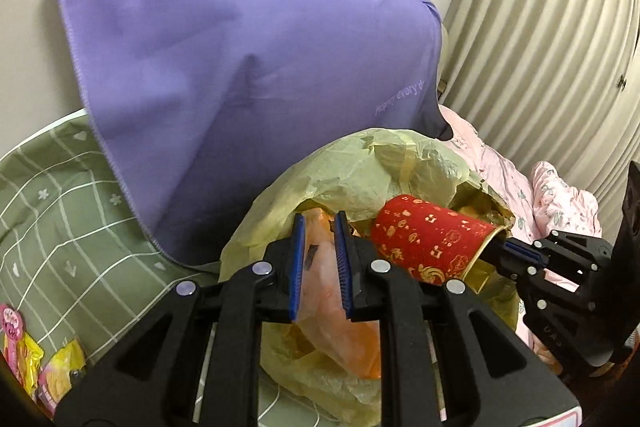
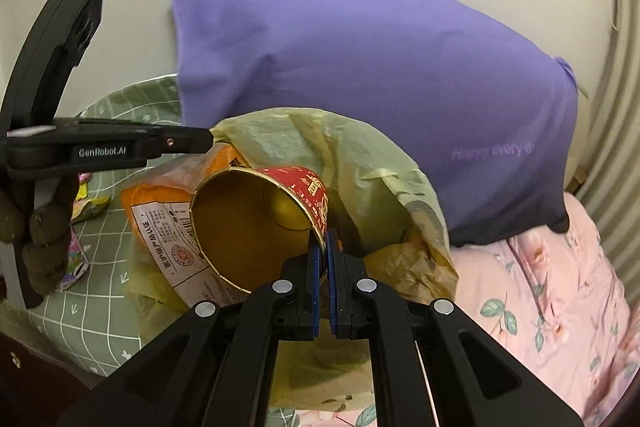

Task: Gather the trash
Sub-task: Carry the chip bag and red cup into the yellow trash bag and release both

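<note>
Red paper cup [image 2: 256, 223] we pinch by its rim in our right gripper [image 2: 323, 247], while our left gripper [image 1: 320, 227] clamps the orange packet [image 1: 320, 267] over the yellow trash bag [image 1: 400, 163].

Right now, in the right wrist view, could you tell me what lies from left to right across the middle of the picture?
left gripper → orange packet → red paper cup → yellow trash bag → pink floral bedding.
</note>
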The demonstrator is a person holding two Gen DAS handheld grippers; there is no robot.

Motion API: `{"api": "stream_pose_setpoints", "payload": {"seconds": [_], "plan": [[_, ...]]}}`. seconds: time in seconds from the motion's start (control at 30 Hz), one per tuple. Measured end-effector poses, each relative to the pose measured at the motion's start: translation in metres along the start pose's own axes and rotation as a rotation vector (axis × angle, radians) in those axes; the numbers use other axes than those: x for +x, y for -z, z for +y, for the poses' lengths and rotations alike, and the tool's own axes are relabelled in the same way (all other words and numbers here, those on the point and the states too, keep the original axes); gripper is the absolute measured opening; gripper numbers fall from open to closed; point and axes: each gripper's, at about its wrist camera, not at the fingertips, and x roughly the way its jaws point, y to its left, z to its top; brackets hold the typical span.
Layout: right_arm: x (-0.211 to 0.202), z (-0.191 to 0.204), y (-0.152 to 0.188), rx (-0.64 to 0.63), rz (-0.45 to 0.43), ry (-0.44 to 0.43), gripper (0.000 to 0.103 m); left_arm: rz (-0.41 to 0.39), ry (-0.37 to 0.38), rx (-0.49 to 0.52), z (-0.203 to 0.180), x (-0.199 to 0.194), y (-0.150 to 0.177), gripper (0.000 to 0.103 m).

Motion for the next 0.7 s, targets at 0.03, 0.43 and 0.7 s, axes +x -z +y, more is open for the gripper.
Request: {"api": "stream_pose_setpoints", "payload": {"seconds": [0.03, 0.43, 0.7], "plan": [[0.0, -0.002, 0.001, 0.009, 0.006, 0.0, 0.005, 0.001, 0.003, 0.006, -0.003, 0.004, -0.001, 0.014], [0.0, -0.004, 0.01, 0.057, 0.03, -0.017, 0.006, 0.019, 0.044, -0.021, 0.001, -0.006, 0.006, 0.02], [-0.02, 0.007, 0.007, 0.077, -0.037, 0.013, 0.036, -0.077, -0.01, -0.061, 0.02, -0.058, 0.012, 0.042]]}}
